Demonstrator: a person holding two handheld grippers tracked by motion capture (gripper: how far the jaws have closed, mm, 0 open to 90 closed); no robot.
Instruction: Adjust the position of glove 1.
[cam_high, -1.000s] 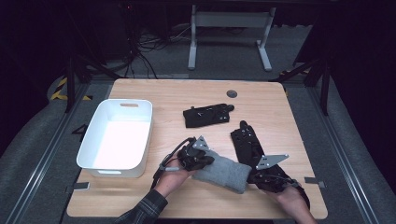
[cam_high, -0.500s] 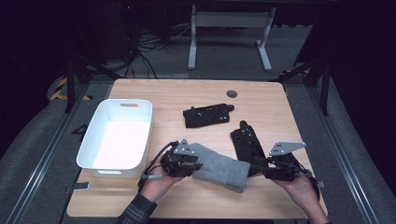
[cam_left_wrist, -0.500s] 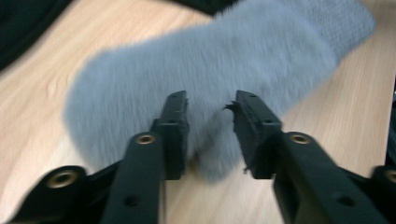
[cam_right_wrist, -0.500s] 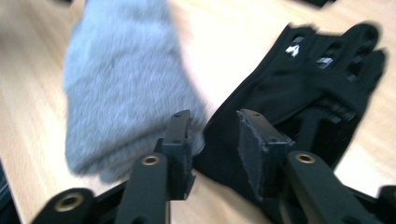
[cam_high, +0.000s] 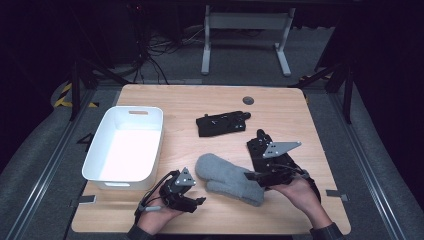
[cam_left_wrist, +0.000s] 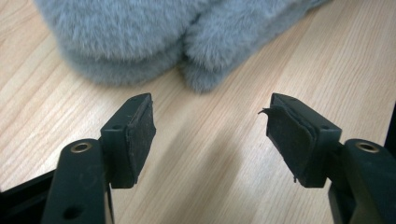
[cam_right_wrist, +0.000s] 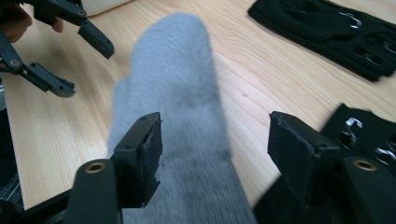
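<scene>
Both sets of jaws just opening, left gripper (cam_high: 199, 202) and right gripper (cam_high: 248, 176) released, nothing pinched. Grey mitten (cam_high: 227, 178): soft, light, floppy; best pinched at cuff.

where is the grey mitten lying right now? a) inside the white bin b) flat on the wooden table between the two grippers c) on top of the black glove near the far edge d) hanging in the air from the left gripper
b: the grey mitten lies flat on the wooden table, with the left gripper open just short of it and the right gripper open at its cuff end, apart from the white bin.
</scene>
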